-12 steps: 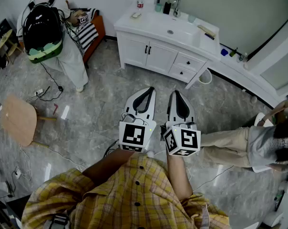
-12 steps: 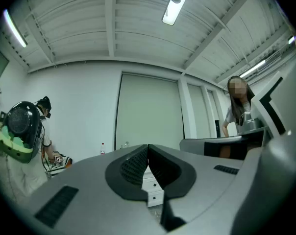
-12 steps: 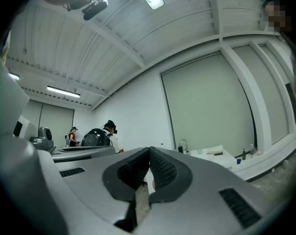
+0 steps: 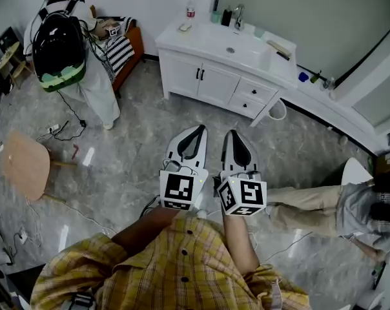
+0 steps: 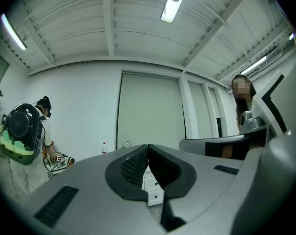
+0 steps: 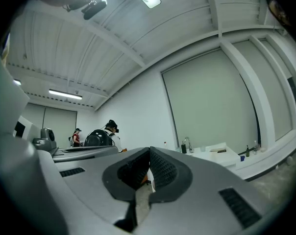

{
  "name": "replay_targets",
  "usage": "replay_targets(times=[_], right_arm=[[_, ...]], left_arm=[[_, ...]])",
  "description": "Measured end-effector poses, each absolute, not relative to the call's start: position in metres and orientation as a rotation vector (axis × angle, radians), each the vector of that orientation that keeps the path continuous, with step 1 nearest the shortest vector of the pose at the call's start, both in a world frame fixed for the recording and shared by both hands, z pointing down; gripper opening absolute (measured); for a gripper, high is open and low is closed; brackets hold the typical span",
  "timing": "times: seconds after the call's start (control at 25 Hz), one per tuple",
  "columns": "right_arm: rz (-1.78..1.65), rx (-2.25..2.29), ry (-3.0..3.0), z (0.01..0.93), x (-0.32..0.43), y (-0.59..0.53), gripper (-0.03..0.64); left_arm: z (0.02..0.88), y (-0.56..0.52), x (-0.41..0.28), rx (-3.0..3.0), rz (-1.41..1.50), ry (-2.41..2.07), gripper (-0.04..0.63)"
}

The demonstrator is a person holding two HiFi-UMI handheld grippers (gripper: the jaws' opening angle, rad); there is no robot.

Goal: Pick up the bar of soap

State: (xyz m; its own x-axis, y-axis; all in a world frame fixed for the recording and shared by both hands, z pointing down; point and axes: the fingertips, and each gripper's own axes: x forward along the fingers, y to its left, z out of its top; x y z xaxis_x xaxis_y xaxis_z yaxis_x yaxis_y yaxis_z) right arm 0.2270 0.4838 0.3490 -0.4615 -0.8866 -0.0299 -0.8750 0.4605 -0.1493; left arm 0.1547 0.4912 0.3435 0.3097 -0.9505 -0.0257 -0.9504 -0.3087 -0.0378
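On the far worktop's (image 4: 246,49) left end, beside a bottle (image 4: 190,6), the bar of soap (image 4: 184,26) is seen lying. Nearer, above the floor (image 4: 130,148), the left tool (image 4: 197,130) is held clenched and empty, and the right tool (image 4: 233,135), just beside it, is likewise clenched on nothing.

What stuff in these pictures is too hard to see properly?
- Bar of soap, head view: a small pale thing on the vanity countertop may be it, but it is too small to tell.
- Vanity, left gripper view: the shut left gripper covers all but some drawers.
- Person, head view: cut off by the right edge.
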Motion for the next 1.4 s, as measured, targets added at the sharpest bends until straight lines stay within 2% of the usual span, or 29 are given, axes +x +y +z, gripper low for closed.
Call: replay_targets(times=[0.6,0.96,1.4], right_arm=[[-0.161,-1.594,2.631,0.359,0.264,0.449,0.018],[-0.154,-1.636,2.621,0.374,0.218,0.353,0.018],[-0.112,-1.753,2.551,0.348,0.118,0.208,0.018]], left_arm=[[0.348,0.467,0.191,-2.469,-0.071,1.856,0.012],[0.362,0.364,0.141,-2.470,-0.072,1.845,0.012],[0.340,0.210,0.041,-2.533,-0.030,1.745,0.012]])
